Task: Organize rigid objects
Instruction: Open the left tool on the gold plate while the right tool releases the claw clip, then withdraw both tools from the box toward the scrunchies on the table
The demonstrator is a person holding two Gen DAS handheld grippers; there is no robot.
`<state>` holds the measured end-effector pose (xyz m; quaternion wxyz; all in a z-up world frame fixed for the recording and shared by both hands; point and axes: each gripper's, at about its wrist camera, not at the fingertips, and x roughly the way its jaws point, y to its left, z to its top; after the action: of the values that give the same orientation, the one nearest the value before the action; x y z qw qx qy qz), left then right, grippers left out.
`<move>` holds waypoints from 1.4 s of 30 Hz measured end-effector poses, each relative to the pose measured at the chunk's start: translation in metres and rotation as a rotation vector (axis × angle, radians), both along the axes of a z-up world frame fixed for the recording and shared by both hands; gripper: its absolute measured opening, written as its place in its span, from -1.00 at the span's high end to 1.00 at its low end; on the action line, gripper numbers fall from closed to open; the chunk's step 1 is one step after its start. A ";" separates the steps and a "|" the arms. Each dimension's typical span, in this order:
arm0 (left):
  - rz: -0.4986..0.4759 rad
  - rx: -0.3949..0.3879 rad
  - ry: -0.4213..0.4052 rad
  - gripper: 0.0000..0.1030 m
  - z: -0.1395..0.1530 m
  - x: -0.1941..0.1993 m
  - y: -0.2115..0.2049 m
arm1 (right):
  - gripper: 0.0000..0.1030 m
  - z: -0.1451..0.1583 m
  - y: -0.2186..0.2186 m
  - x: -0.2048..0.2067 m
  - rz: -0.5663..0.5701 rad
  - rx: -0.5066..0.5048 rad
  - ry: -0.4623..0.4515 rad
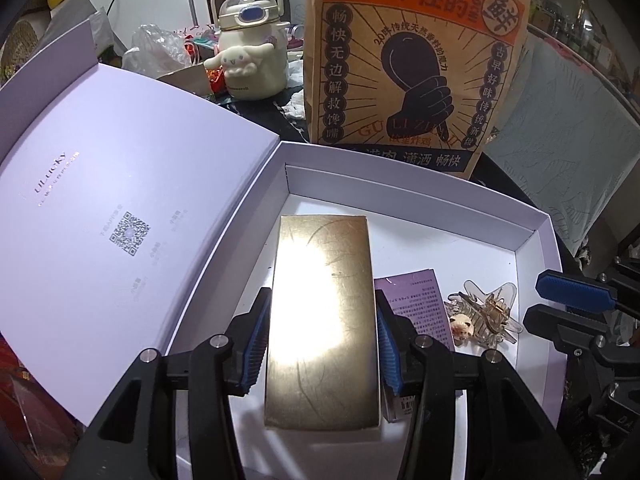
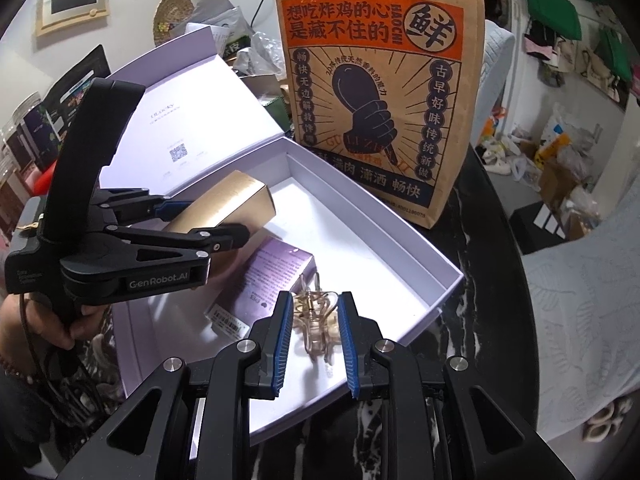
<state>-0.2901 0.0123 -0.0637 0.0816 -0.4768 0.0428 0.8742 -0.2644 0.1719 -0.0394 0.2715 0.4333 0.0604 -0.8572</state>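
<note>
Both tongs were held over an open white box point(image 1: 532, 240) on a dark marbled table point(image 2: 476, 320). Between the blue pads of the left tongs point(image 1: 322, 344) a flat gold box point(image 1: 324, 320) was pinched by its long sides, and it was seen tilted above the floor of the white box, its far end pointing away from the tongs. From the right wrist view the same left tongs point(image 2: 200, 220) were seen from the side, gripped from below by a hand point(image 2: 52, 320), with the gold box point(image 2: 236, 200) carried at a slant over the near left part of the white box point(image 2: 440, 280).

The right tongs point(image 2: 314, 344) were nearly pressed together, with only a narrow gap left between the pads. A clear hair claw point(image 2: 316, 320) lay on the box floor just ahead of and below that gap; whether it was touched by the pads could not be told. In the left wrist view the right tongs point(image 1: 560, 300) were seen at the right edge, just beside the hair claw point(image 1: 484, 312).

To the left of the hair claw, between it and the gold box, a purple carton point(image 2: 264, 284) lay flat. The lid point(image 1: 120, 200) of the white box was folded open to the left of the left tongs. Beyond the far wall of the box a brown paper bag point(image 1: 408, 60) stood upright, and further left behind it a cream water bottle point(image 1: 252, 52).
</note>
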 end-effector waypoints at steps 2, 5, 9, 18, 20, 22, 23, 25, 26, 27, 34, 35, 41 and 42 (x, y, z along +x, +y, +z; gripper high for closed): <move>0.003 -0.003 0.007 0.08 0.004 0.005 0.000 | 0.45 0.002 0.000 0.002 -0.005 0.002 0.003; 0.004 -0.017 0.014 0.08 0.008 0.007 0.003 | 0.41 0.005 0.001 0.005 -0.008 0.005 0.010; 0.005 -0.018 0.032 0.08 0.016 0.011 0.005 | 0.40 0.010 0.002 0.011 -0.013 0.011 0.026; -0.002 -0.008 0.095 -0.40 0.044 0.037 0.001 | 0.20 0.029 0.006 0.029 -0.025 0.003 0.071; 0.001 -0.010 0.126 -0.58 0.051 0.041 0.001 | 0.19 0.034 0.007 0.032 -0.028 0.003 0.082; 0.004 -0.015 0.144 -0.58 0.057 0.041 0.000 | 0.14 0.038 0.007 0.037 -0.029 0.002 0.095; 0.006 -0.015 0.152 -0.58 0.061 0.042 -0.002 | 0.13 0.041 0.007 0.039 -0.031 0.001 0.100; 0.008 -0.011 0.165 -0.58 0.065 0.043 -0.004 | 0.13 0.045 0.007 0.043 -0.033 -0.001 0.108; 0.009 -0.012 0.169 -0.58 0.071 0.057 -0.001 | 0.11 0.048 0.008 0.046 -0.035 0.000 0.115; 0.014 -0.015 0.177 -0.58 0.075 0.064 -0.001 | 0.06 0.049 0.008 0.048 -0.036 0.000 0.119; 0.024 0.002 0.218 -1.00 0.094 0.089 -0.004 | -0.33 0.066 0.007 0.065 -0.047 0.000 0.166; 0.025 -0.006 0.229 -1.00 0.096 0.093 -0.004 | -0.33 0.067 0.007 0.068 -0.048 -0.002 0.170; 0.016 -0.016 0.264 -1.00 0.109 0.114 -0.004 | -0.54 0.077 0.006 0.084 -0.045 0.001 0.211; 0.016 -0.020 0.271 -1.00 0.110 0.117 -0.004 | -0.59 0.079 0.006 0.087 -0.044 0.001 0.217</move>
<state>-0.1732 0.0088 0.0465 0.0635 -0.3556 0.0583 0.9306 -0.1778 0.1781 0.0394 0.2444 0.3393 0.0804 -0.9048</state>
